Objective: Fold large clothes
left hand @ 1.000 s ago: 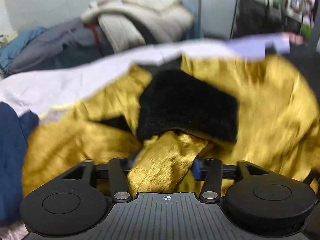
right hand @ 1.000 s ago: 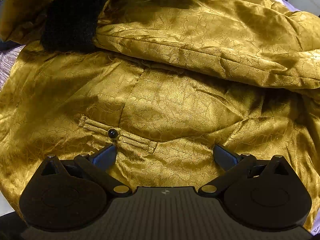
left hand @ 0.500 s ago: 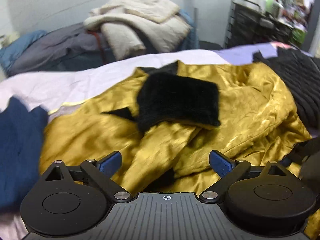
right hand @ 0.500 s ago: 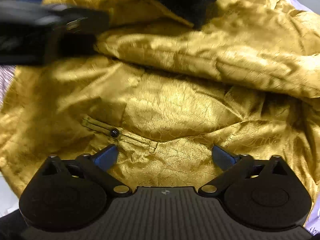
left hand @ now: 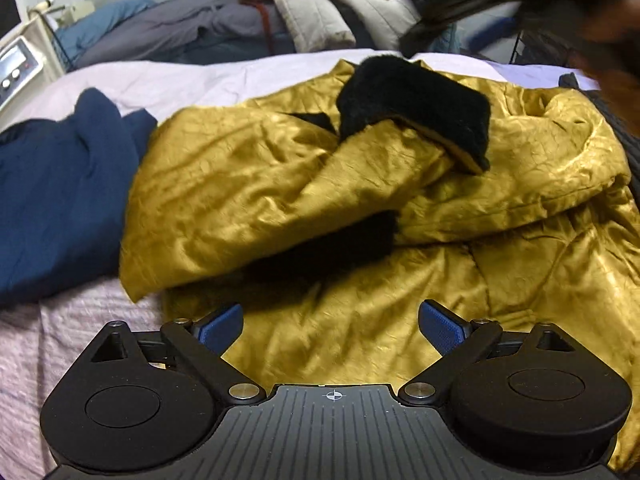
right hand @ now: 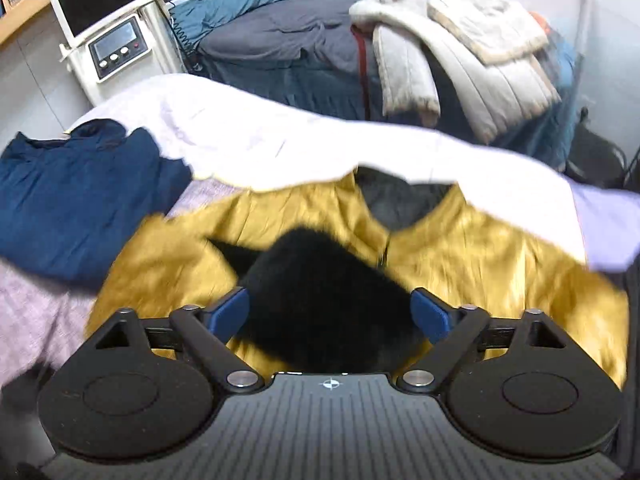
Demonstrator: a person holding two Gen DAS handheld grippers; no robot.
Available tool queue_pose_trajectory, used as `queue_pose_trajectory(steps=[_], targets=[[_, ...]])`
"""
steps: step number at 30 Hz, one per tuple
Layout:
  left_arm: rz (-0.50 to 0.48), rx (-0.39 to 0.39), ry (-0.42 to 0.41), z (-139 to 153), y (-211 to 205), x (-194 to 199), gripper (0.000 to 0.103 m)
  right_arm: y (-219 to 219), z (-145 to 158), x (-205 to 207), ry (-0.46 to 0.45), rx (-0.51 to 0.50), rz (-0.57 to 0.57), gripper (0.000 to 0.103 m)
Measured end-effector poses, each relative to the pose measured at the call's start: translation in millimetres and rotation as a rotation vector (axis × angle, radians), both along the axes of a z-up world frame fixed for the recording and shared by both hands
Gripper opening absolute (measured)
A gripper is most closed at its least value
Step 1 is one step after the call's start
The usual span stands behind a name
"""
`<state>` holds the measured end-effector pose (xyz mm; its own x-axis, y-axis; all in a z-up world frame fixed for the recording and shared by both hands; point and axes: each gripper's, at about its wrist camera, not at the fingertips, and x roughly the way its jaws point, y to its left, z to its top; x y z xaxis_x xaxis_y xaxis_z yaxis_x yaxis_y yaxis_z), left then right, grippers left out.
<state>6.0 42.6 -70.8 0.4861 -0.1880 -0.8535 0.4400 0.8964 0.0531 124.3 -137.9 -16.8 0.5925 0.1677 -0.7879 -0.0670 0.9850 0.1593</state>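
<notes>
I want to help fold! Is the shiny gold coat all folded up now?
Not yet. The gold coat lies rumpled, one sleeve crossed over its front.

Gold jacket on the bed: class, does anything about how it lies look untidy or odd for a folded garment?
Yes. The gold jacket is not folded flat: a sleeve lies crumpled across its body, the black fur cuff sticks up, and the fabric is bunched in wrinkles. Both grippers are open and hold nothing.
</notes>
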Motion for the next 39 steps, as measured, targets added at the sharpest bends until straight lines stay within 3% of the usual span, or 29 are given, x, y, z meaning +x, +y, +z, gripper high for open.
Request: queue_pose_trajectory(steps=[4, 8, 10, 12, 15, 22, 25, 28, 31, 32, 33, 35, 37, 39], targets=[[0.03, -0.045, 0.017, 0, -3, -11, 0.103, 12, -23, 45, 0.028, -0.11, 0.064, 0.072], [0.063, -0.069, 0.031, -4, 1, -21, 0.103, 14, -44, 63, 0.078, -0.111, 0.106, 0.07], [0.073, -0.064, 0.037, -7, 4, -24, 0.103, 19, -50, 69, 0.115, -0.127, 0.144, 0.056], [0.098, -0.061, 0.042, -8, 8, -24, 0.103, 27, -53, 68, 0.165, -0.129, 0.18, 0.023], [0.14, -0.084, 0.048, -6, 15, -22, 0.103, 32, -47, 56, 0.145, -0.155, 0.198, 0.001], [0.174, -0.101, 0.058, -6, 20, -23, 0.103, 9, -3, -2, 0.022, -0.098, 0.207, 0.002], [0.166, -0.092, 0.068, -9, 18, -26, 0.103, -6, -3, -38, 0.051, -0.1, 0.206, 0.002], [0.158, -0.093, 0.075, -10, 17, -28, 0.103, -21, -25, -72, 0.142, -0.114, 0.184, 0.002], [0.158, -0.096, 0.079, -11, 15, -28, 0.103, -35, -38, -91, 0.183, -0.1, 0.145, 0.006], [0.158, -0.097, 0.081, -11, 14, -27, 0.103, -38, -37, -91, 0.18, -0.085, 0.131, 0.025], [0.158, -0.098, 0.083, -12, 13, -27, 0.103, -39, -34, -87, 0.167, -0.072, 0.12, 0.057], [0.154, -0.097, 0.084, -12, 10, -28, 0.103, -39, -22, -73, 0.099, -0.051, 0.102, 0.087], [0.149, -0.093, 0.081, -12, 8, -31, 0.103, -34, -10, -51, 0.036, -0.048, 0.115, 0.087], [0.142, -0.087, 0.073, -10, 7, -34, 0.103, -23, -8, -22, 0.03, -0.064, 0.146, 0.088]])
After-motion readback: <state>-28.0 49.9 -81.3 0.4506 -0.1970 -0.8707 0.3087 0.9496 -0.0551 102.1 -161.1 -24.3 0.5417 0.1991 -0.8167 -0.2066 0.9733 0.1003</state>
